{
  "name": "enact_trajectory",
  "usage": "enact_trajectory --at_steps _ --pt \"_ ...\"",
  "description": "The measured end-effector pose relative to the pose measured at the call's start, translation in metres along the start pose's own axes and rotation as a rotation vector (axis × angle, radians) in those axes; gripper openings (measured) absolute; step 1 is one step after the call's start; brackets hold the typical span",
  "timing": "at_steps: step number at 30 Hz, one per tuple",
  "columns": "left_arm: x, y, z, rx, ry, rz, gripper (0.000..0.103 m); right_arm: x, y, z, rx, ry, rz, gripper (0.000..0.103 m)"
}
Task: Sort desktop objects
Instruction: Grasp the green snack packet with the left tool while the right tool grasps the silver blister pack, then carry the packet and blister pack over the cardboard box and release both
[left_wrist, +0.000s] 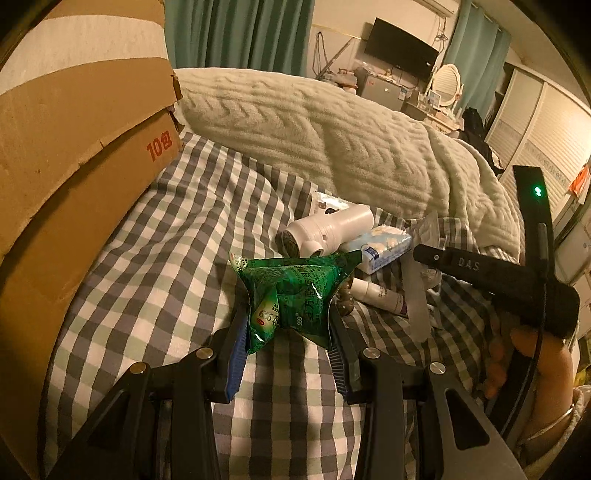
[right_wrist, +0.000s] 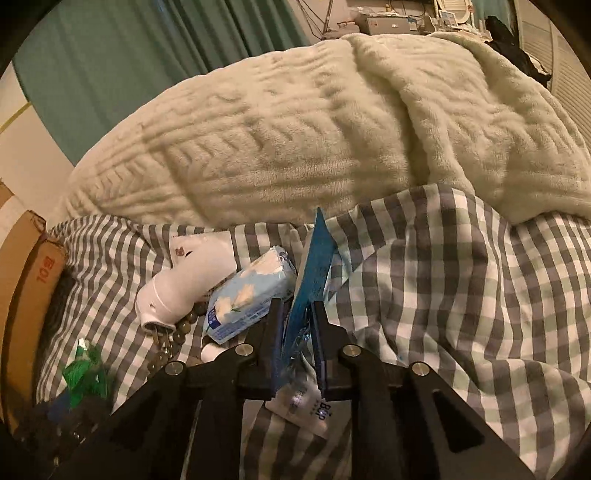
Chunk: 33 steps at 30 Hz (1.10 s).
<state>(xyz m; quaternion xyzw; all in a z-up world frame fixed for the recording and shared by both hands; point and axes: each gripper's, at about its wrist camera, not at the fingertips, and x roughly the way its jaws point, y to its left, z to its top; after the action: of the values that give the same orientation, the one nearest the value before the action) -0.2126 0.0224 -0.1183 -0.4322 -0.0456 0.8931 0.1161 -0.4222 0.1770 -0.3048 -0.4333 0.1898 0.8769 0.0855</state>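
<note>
Crinkly green packet (left_wrist: 291, 299) sits squeezed in the left gripper (left_wrist: 290, 332). Right gripper (right_wrist: 298, 325) pinches a flat, shiny blue sachet (right_wrist: 312, 273) over the checked sheet (right_wrist: 461, 295).

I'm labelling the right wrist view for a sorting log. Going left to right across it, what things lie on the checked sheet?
cardboard box → green packet → white hair dryer → tissue pack → blue sachet held edge-up in the right gripper.

Between the left gripper's (left_wrist: 288, 328) ribbed pads, a glossy crinkled green foil packet (left_wrist: 291, 295); ahead lie matt checked cloth sheet (left_wrist: 166, 258), fluffy knitted blanket (left_wrist: 314, 129), rough cardboard box (left_wrist: 74, 147).
</note>
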Motion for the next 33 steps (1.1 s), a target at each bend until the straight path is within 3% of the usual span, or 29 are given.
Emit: enact_trajectory --at_steps 11,22,28,33 --pt "-0.023 -0.004 0.003 0.003 -0.056 -0.001 0.039 -0.069 -0.007 -0.021 0.004 -0.134 0.044 0.008" --pt "-0.076 -0.020 0.010 0.046 -0.155 -0.029 0.039 -0.137 0.012 -0.046 -0.025 -0.190 0.093 0.008" --pt "-0.125 -0.018 0.040 0.031 -0.232 -0.048 0.039 -0.195 0.058 -0.034 -0.122 -0.257 0.161 0.008" --pt "-0.189 -0.010 0.075 0.081 -0.347 0.009 0.039 -0.240 0.121 -0.011 -0.220 -0.291 0.265 0.008"
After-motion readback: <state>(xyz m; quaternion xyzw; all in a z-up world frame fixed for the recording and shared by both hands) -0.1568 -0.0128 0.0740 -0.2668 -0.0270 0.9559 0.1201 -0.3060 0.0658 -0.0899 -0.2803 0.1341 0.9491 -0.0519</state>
